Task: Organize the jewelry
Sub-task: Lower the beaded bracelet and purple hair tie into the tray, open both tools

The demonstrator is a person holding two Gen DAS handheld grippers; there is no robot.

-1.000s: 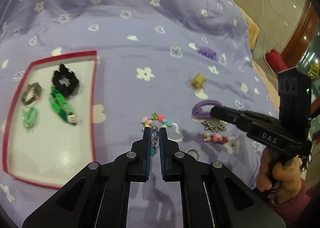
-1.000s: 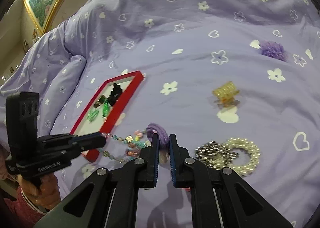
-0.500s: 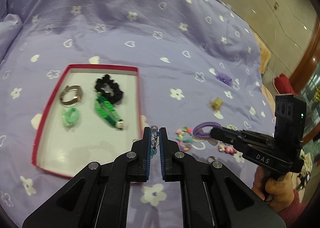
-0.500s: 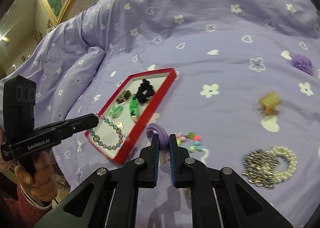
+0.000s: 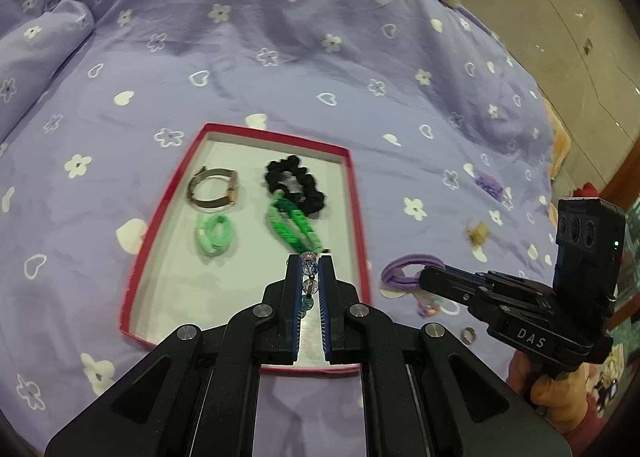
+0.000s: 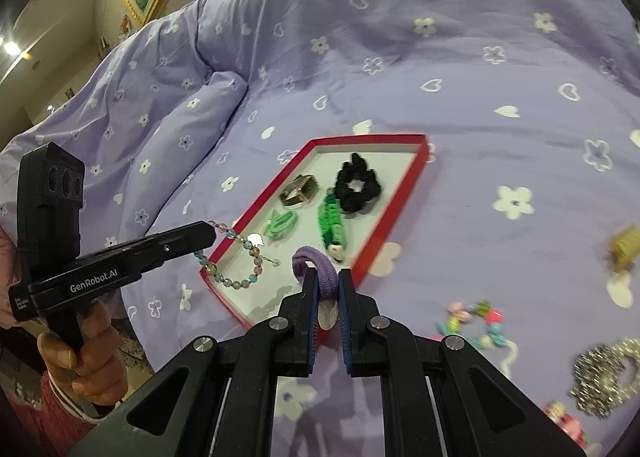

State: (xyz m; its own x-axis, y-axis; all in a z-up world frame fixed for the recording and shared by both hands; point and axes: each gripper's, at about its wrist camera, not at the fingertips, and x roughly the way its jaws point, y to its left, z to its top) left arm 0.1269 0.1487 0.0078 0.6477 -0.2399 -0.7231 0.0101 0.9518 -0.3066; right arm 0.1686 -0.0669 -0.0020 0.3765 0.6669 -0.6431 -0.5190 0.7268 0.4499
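While clamped, beaded bracelet (image 5: 309, 277) dangles from left tool (image 5: 310, 261)

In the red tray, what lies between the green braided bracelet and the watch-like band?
In the left wrist view, a small light-green coiled hair tie lies on the red tray's white floor between the green braided bracelet and the watch-like band, just below the band.
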